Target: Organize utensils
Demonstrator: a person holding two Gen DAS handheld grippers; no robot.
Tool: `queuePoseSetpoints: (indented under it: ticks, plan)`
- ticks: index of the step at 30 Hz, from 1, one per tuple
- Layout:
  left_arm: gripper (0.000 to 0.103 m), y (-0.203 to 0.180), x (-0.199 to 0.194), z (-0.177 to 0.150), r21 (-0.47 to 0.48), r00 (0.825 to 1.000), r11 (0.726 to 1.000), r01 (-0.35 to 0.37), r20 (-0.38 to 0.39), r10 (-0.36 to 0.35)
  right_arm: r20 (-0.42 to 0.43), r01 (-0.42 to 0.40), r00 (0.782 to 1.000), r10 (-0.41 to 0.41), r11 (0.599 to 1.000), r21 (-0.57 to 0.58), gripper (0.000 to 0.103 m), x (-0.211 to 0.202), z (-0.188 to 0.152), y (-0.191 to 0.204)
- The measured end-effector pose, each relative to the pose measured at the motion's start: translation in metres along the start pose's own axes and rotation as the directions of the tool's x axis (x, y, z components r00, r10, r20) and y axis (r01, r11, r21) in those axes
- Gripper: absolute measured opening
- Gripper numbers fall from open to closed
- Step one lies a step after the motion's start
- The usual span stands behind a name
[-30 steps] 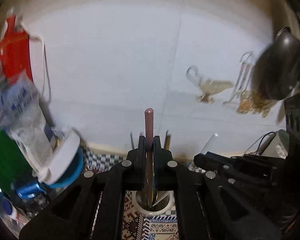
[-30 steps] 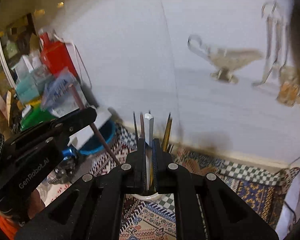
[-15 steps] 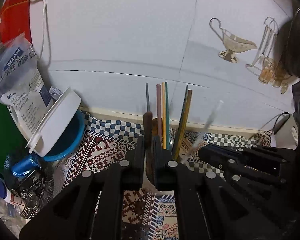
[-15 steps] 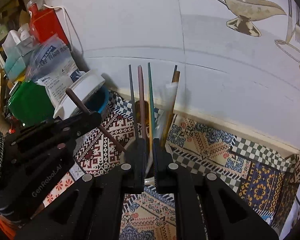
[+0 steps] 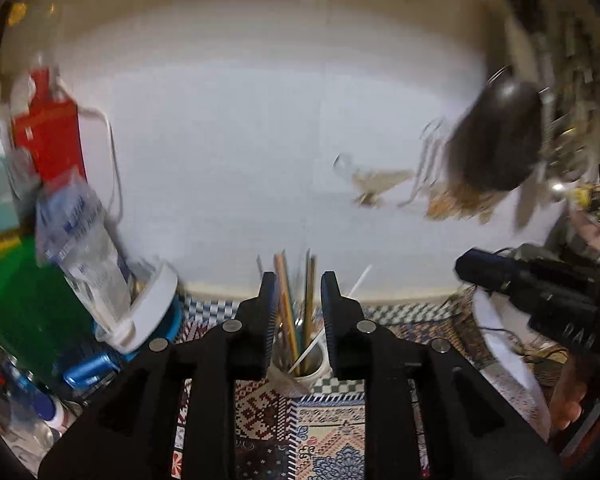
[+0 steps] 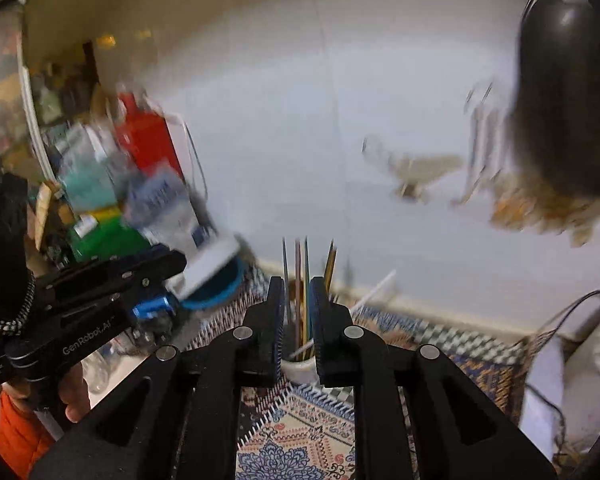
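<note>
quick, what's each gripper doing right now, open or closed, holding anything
Left gripper: open, holding nothing; the white cup of chopsticks shows through the gap.
Right gripper: open, holding nothing, lined up on the same cup.

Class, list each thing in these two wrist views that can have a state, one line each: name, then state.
left gripper: jaws open, empty.
right gripper: jaws open, empty.
white cup: upright on the patterned mat, holding utensils.
chopsticks: standing in the cup, leaning slightly.
white straw: in the cup, tilted right.
blue tub: white lid propped askew on it.
</note>
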State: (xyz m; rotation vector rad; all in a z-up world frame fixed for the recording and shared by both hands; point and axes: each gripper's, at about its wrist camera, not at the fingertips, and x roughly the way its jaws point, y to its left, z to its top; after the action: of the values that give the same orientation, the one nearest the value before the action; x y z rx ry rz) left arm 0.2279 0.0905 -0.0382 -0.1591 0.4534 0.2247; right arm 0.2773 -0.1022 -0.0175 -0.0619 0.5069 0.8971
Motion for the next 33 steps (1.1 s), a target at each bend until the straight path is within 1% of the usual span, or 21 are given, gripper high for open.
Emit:
queuePoseSetpoints:
  ticks: [1, 4, 6, 9, 10, 11, 12, 14, 15, 17, 18, 19, 20, 21, 22, 25, 26, 29, 33]
  plan:
    - [0.022, -0.004, -0.017, 0.002, 0.014, 0.999, 1.0, 0.002, 0.033, -0.002, 0.032, 0.003, 0.999, -0.003, 1.0, -0.002, 0.012, -0.014, 0.002, 0.003]
    - [0.022, -0.012, -0.054, 0.003, 0.033, 0.995, 0.999, 0.028, 0.094, -0.031, 0.108, 0.01, 0.994, -0.008, 1.0, -0.013, 0.012, -0.053, 0.001, 0.016]
    - [0.025, -0.016, -0.083, 0.002, 0.046, 0.989, 0.998, 0.044, 0.139, -0.05, 0.153, 0.01, 0.988, -0.006, 1.0, -0.026, 0.012, -0.078, -0.002, 0.026]
    - [0.03, -0.02, -0.112, -0.003, 0.064, 0.979, 0.997, 0.051, 0.192, -0.062, 0.194, 0.013, 0.981, -0.005, 0.999, -0.037, 0.012, -0.099, -0.008, 0.042]
    - [0.034, -0.022, -0.123, -0.006, 0.074, 0.976, 0.996, 0.053, 0.208, -0.067, 0.2, 0.008, 0.98, -0.001, 0.999, -0.037, 0.014, -0.102, -0.011, 0.046]
    - [0.039, -0.023, -0.132, -0.009, 0.081, 0.973, 0.995, 0.053, 0.22, -0.07, 0.204, 0.005, 0.979, 0.003, 0.999, -0.037, 0.017, -0.106, -0.013, 0.051]
    - [0.042, -0.025, -0.138, -0.012, 0.085, 0.971, 0.995, 0.054, 0.228, -0.072, 0.206, 0.005, 0.979, 0.004, 0.999, -0.039, 0.02, -0.108, -0.015, 0.054]
    - [0.052, -0.028, -0.155, -0.019, 0.093, 0.965, 0.994, 0.056, 0.249, -0.078, 0.216, 0.022, 0.976, -0.012, 0.999, -0.044, 0.031, -0.116, -0.022, 0.061]
    - [0.055, -0.03, -0.162, -0.023, 0.099, 0.964, 0.994, 0.057, 0.253, -0.08, 0.221, 0.03, 0.975, -0.018, 0.998, -0.048, 0.035, -0.12, -0.026, 0.064]
    - [0.068, -0.031, -0.17, -0.03, 0.101, 0.964, 0.994, 0.05, 0.256, -0.075, 0.23, 0.043, 0.973, -0.03, 0.998, -0.049, 0.049, -0.127, -0.032, 0.068]
    - [0.071, -0.03, -0.173, -0.032, 0.101, 0.964, 0.994, 0.046, 0.258, -0.071, 0.234, 0.046, 0.972, -0.034, 0.998, -0.048, 0.052, -0.131, -0.034, 0.07]
    - [0.076, -0.032, -0.179, -0.036, 0.105, 0.963, 0.994, 0.036, 0.261, -0.062, 0.239, 0.051, 0.97, -0.039, 0.998, -0.044, 0.06, -0.134, -0.036, 0.072]
    - [0.084, -0.032, -0.182, -0.038, 0.107, 0.963, 0.994, 0.026, 0.264, -0.053, 0.242, 0.054, 0.969, -0.043, 0.998, -0.04, 0.07, -0.136, -0.037, 0.073]
    - [0.088, -0.032, -0.185, -0.04, 0.107, 0.962, 0.994, 0.018, 0.268, -0.047, 0.245, 0.06, 0.968, -0.05, 0.998, -0.036, 0.074, -0.137, -0.038, 0.075]
    - [0.093, -0.032, -0.188, -0.042, 0.104, 0.961, 0.995, 0.006, 0.276, -0.034, 0.25, 0.069, 0.966, -0.059, 0.997, -0.034, 0.082, -0.14, -0.041, 0.077]
    - [0.096, -0.031, -0.194, -0.046, 0.099, 0.957, 0.995, -0.012, 0.29, -0.018, 0.263, 0.102, 0.961, -0.09, 0.994, -0.035, 0.095, -0.145, -0.045, 0.082]
    - [0.097, -0.03, -0.197, -0.047, 0.097, 0.956, 0.995, -0.015, 0.292, -0.014, 0.267, 0.115, 0.958, -0.101, 0.993, -0.04, 0.098, -0.146, -0.047, 0.084]
    - [0.1, -0.028, -0.201, -0.05, 0.087, 0.953, 0.996, -0.028, 0.303, 0.0, 0.273, 0.141, 0.954, -0.123, 0.989, -0.045, 0.099, -0.148, -0.05, 0.09]
    - [0.101, -0.024, -0.205, -0.053, 0.081, 0.953, 0.996, -0.028, 0.303, 0.002, 0.264, 0.142, 0.956, -0.127, 0.989, -0.04, 0.099, -0.147, -0.052, 0.093]
